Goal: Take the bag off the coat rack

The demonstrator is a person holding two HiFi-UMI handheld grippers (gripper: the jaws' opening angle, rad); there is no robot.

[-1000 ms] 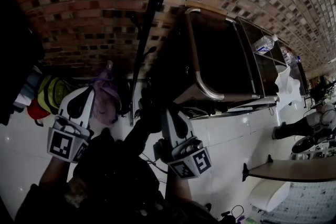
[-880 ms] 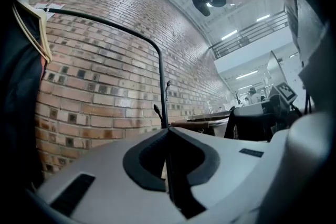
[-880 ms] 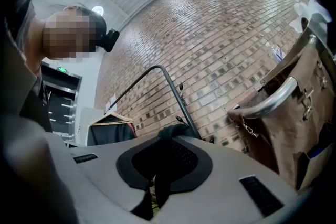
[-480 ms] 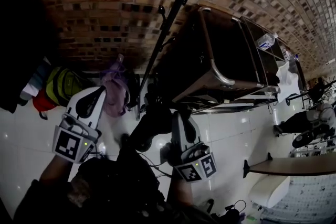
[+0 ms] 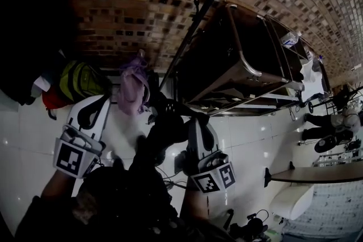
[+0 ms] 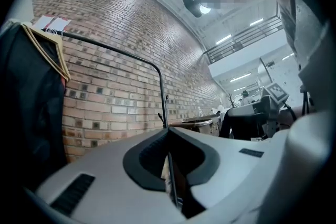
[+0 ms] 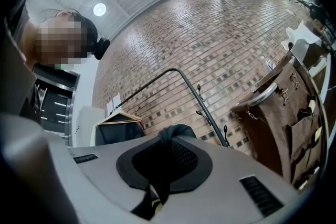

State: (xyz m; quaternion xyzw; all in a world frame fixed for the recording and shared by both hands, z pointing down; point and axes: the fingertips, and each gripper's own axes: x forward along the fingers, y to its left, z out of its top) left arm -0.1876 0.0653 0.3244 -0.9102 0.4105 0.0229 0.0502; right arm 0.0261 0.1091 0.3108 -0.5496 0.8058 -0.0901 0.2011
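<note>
Right gripper (image 5: 196, 122) is clamped tight on the black bag's (image 5: 161, 134) strap (image 7: 167, 139), with the bag hanging just in front of the coat rack (image 5: 207, 5), seemingly off its hooks. Left gripper (image 5: 97, 106) is closed, empty. Next we draw it away from the rack.

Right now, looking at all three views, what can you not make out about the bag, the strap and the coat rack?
Black bag: head view, too dark; outline merges with the person's sleeves.
Strap: right gripper view, the shut right gripper hides where it leads.
Coat rack: head view, top cut off by the upper edge.
</note>
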